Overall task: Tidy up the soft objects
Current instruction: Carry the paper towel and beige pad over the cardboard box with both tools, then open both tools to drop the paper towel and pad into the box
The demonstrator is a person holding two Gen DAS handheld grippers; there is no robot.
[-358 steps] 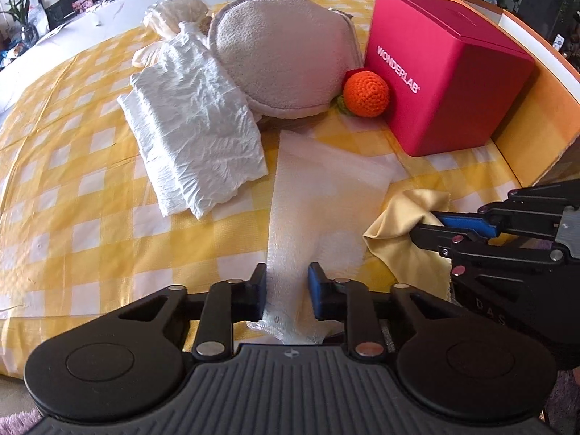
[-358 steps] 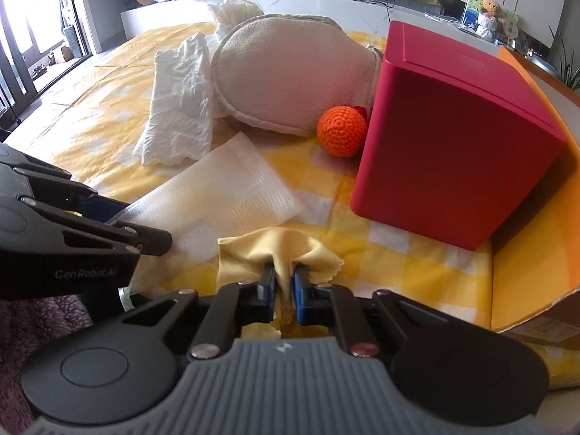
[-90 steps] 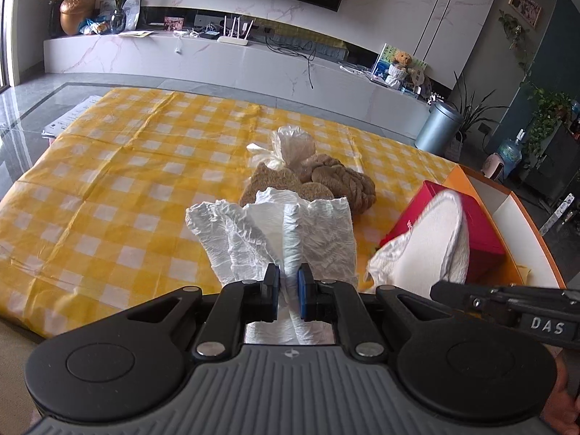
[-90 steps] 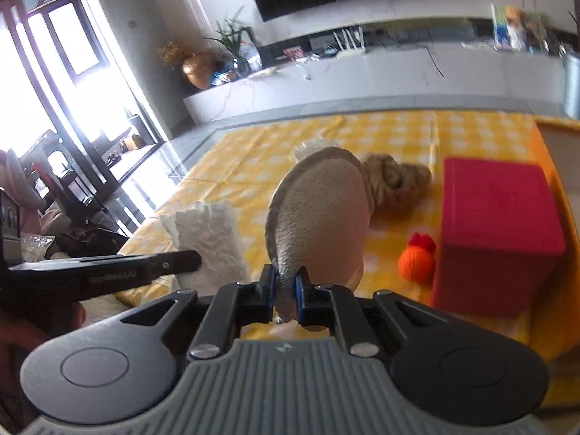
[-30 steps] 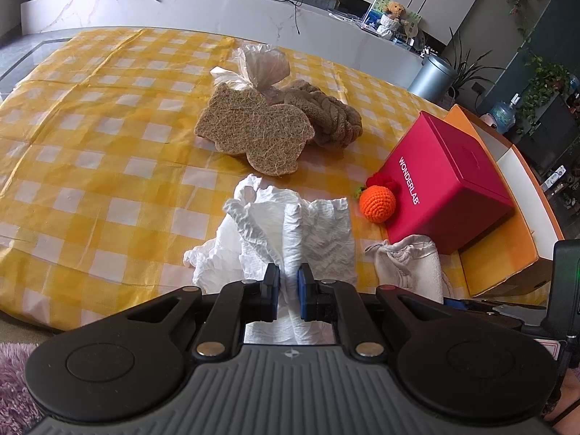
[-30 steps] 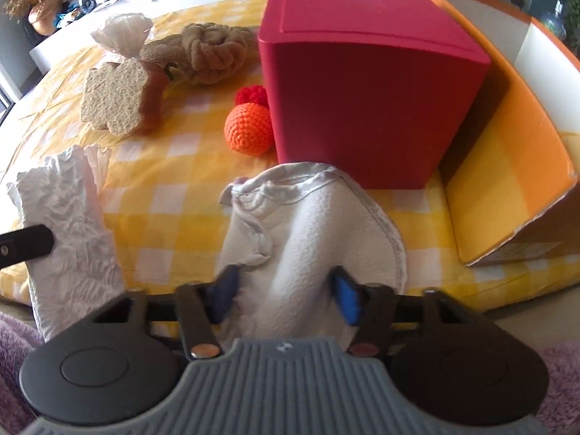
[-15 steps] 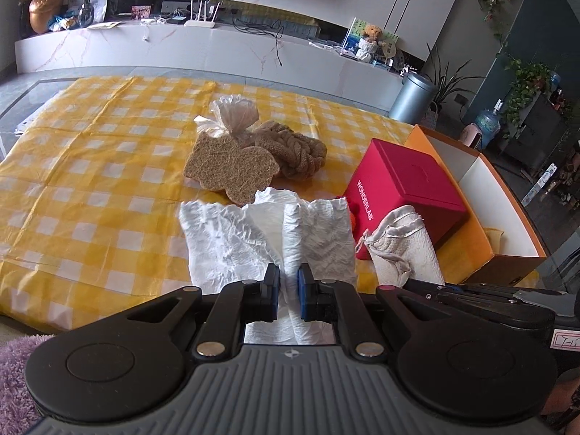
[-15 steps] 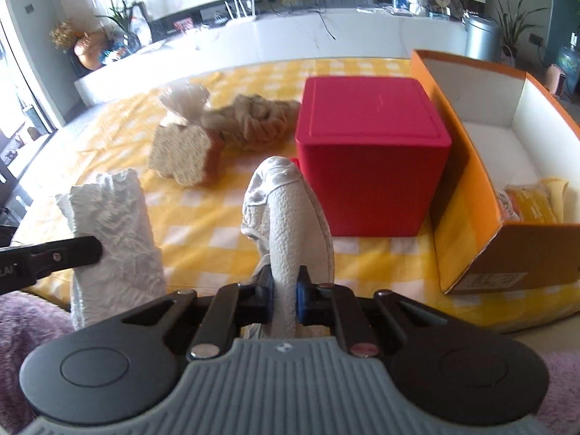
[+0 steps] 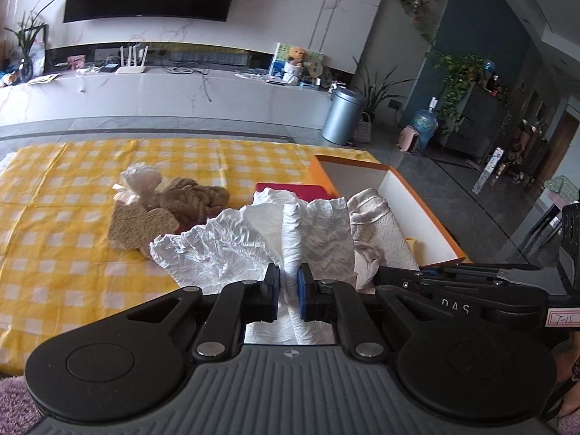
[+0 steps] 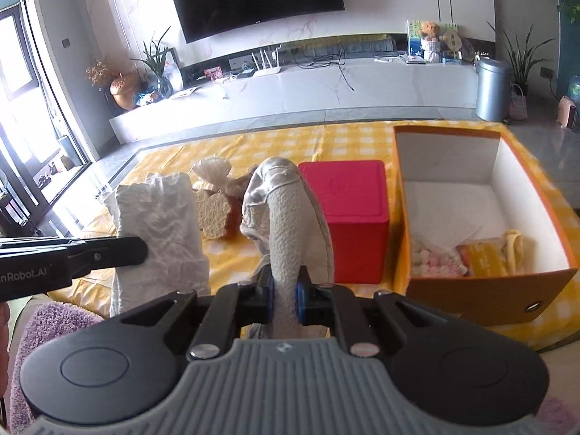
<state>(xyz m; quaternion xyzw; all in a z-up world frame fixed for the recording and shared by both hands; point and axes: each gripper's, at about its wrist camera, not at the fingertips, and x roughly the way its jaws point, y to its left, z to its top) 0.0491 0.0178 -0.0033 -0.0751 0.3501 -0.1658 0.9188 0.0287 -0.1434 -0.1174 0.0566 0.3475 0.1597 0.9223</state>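
The left gripper (image 9: 288, 291) is pinched nearly closed on a crinkly white paper towel (image 9: 253, 250), w/ the blue pads (image 9: 272, 284) pressing a fold of it, & the towel hangs in the air above the near edge of the yellow checked cloth (image 9: 72, 166). The right gripper (image 10: 284, 295) is squeezed tight on a cream washcloth (image 10: 290, 224); its jaws were just closing, & now the cloth stands up between them like a fat roll, off the table. In the right view the paper towel (image 10: 163, 224) shows at the left, held by the other tool, just beside the washcloth but I can't tell if they touch. Behind both, in the middle of the table, sits a red box (image 10: 348, 210) w/ its lid on. Right of the red box is an orange cardboard box (image 10: 489, 290), open at the top, white inside. In it lie a yellow cloth (image 10: 485, 257), a white sheet & sth pink & white at the near left corner, too small to tell. Far left of the red box are a brown sponge (image 9: 141, 232), a tan rope knot (image 9: 192, 199) & a clear plastic bag (image 9: 139, 181), all close together. A purple rug (image 10: 47, 326) shows at the near left, below the table edge.
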